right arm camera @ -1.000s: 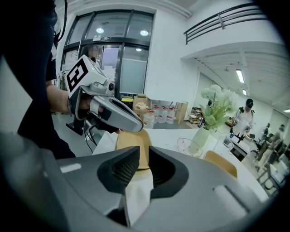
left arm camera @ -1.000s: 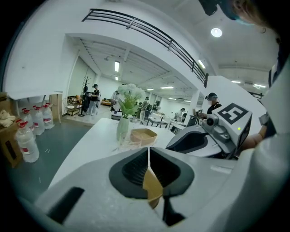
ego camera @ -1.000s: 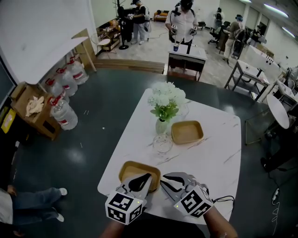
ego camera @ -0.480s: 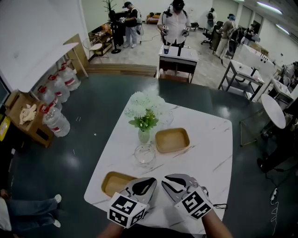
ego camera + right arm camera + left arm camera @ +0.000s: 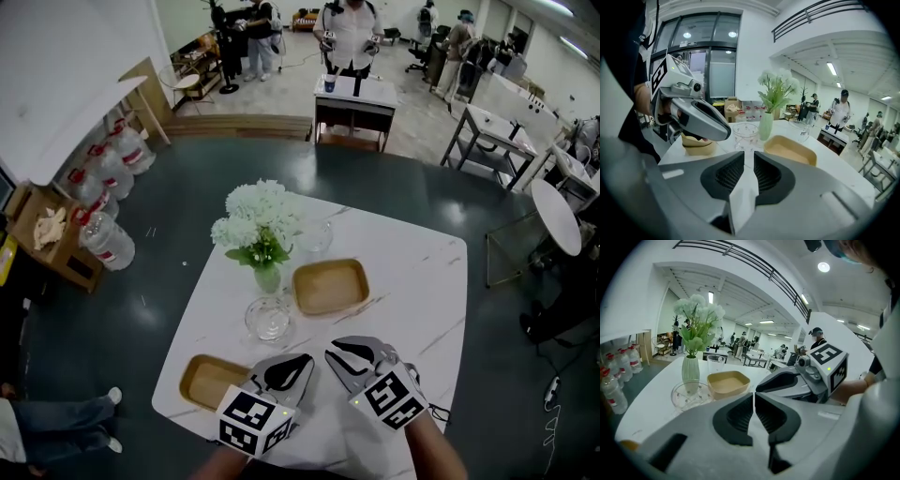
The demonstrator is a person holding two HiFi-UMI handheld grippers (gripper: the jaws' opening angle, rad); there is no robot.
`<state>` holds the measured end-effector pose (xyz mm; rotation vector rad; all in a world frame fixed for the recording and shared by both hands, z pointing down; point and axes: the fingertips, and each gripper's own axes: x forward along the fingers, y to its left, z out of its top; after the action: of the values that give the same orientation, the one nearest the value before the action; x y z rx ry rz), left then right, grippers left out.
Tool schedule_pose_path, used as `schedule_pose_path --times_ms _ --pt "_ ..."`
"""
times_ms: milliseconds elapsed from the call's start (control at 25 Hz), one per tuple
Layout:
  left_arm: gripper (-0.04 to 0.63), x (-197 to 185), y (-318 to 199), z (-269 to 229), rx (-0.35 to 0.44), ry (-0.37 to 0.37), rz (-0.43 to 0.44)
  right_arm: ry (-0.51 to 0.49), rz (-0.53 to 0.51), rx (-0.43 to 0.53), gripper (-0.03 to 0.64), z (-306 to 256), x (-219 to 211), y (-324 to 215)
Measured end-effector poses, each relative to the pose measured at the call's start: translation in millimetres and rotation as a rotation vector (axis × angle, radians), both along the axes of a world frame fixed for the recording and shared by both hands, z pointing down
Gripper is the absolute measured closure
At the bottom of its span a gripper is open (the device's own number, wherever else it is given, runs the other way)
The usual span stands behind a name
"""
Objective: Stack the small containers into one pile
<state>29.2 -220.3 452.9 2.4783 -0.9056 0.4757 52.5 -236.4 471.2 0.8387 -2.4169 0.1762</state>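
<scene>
Head view: the left tool [image 5: 286,368] and the right tool [image 5: 349,356] hover side by side over the near edge of the worktop [image 5: 422,281]. The first tray [image 5: 206,380] lies just left of the left tool. The second tray [image 5: 330,286] sits ahead of both, near a glass bowl [image 5: 269,320] and a vase [image 5: 267,277].

Left gripper view: the jaws are clenched together, empty.

Right gripper view: the jaws stand slightly apart, released, with nothing between them. The second tray lies ahead to the right.

The desk [image 5: 412,281] is white with grey veins. The far container [image 5: 330,286] and the near container [image 5: 206,380] are tan. The vase [image 5: 268,277] is pale green and the flowers [image 5: 258,211] are white.
</scene>
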Motion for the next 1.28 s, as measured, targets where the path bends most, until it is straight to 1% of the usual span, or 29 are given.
schedule_pose_path --times_ms 240,440,600,800,1000,1160,1280 --pt "0.586 10.0 -22.3 7.9 -0.008 -0.012 -0.027 0.004 -0.015 -0.004 0.543 10.1 6.0 -26.5" --pt "0.586 18.6 -34.7 12.7 -0.016 -0.008 -0.033 0.061 -0.037 0.023 0.523 20.0 14.8 -55.5" --pt "0.586 20.8 -38.2 20.2 -0.037 -0.016 -0.028 0.102 -0.070 0.011 0.508 31.9 17.3 -74.5" --pt "0.586 23.9 -38.4 22.7 -0.062 0.009 -0.021 0.211 -0.137 0.016 0.492 50.7 14.4 -84.0" --pt "0.586 23.8 -38.0 26.5 -0.067 -0.007 -0.008 0.315 -0.185 0.023 0.492 65.8 12.2 -86.7" --pt "0.586 21.2 -38.0 25.4 -0.067 -0.003 -0.012 0.376 -0.213 0.039 0.494 72.3 11.5 -88.7" --pt "0.586 18.8 -36.1 21.7 -0.062 0.003 -0.012 0.461 -0.249 0.056 0.501 79.7 13.1 -89.1"
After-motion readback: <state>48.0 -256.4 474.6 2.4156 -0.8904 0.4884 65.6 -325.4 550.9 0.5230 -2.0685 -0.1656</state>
